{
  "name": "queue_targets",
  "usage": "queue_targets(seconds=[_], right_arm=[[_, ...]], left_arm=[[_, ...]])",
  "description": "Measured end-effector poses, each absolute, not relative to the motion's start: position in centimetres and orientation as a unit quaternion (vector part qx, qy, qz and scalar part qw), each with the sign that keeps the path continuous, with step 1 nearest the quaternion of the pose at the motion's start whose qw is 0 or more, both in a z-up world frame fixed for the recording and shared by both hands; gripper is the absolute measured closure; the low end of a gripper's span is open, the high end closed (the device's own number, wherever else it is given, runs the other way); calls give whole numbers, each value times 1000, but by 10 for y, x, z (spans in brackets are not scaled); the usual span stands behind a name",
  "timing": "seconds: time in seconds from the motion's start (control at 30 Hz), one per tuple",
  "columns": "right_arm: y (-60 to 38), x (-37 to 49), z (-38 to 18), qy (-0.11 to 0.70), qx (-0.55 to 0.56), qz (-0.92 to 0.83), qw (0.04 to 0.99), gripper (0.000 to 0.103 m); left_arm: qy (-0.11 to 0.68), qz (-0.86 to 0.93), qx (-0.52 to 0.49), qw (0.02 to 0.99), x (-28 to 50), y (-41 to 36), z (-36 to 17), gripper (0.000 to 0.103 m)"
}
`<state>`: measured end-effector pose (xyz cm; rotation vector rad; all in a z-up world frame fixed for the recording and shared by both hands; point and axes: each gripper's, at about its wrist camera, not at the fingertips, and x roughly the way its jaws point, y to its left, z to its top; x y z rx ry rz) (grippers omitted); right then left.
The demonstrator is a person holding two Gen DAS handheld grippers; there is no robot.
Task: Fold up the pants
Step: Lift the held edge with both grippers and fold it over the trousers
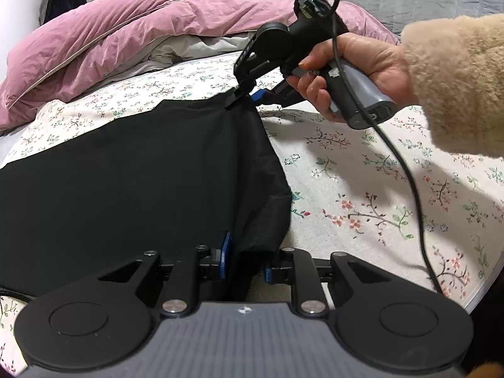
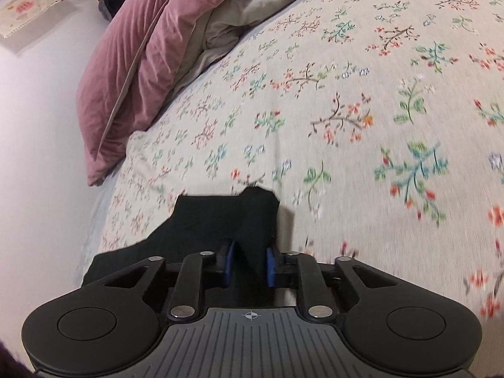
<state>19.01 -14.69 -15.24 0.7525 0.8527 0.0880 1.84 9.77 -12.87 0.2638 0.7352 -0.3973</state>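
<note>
The black pants [image 1: 132,170] are held up over the floral bed sheet [image 1: 362,195]. My left gripper [image 1: 245,261] is shut on the near edge of the pants, with cloth bunched between its blue pads. My right gripper [image 1: 242,96], held by a hand in a fluffy beige sleeve, is shut on the far corner of the pants. In the right wrist view my right gripper [image 2: 250,263] pinches a black fold of the pants [image 2: 220,220] between its blue pads, above the sheet [image 2: 346,110].
A pink duvet [image 1: 110,41] with grey bedding is heaped at the back of the bed; it also shows in the right wrist view [image 2: 132,63]. A white wall [image 2: 37,157] runs along the bed's left edge. The right gripper's cable [image 1: 406,170] hangs over the sheet.
</note>
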Motion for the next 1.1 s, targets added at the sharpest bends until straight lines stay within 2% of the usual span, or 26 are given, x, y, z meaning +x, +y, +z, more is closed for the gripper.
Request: queue_targets(seconds=[0.03, 0.13, 0.4, 0.77, 1.1], right_arm=[[-149, 192, -153, 405, 358, 37, 841, 100], [-155, 190, -155, 404, 369, 28, 836, 102], [-194, 163, -137, 401, 357, 10, 844, 102], [-304, 76, -92, 397, 338, -49, 852, 102], [-316, 52, -55, 380, 354, -47, 853, 102]], left_arm=[[355, -192, 125, 906, 17, 96, -127, 72], [359, -184, 126, 906, 18, 90, -121, 76], [361, -228, 111, 898, 7, 49, -101, 76], [367, -337, 38, 866, -25, -23, -86, 76], [356, -318, -54, 877, -28, 5, -65, 76]])
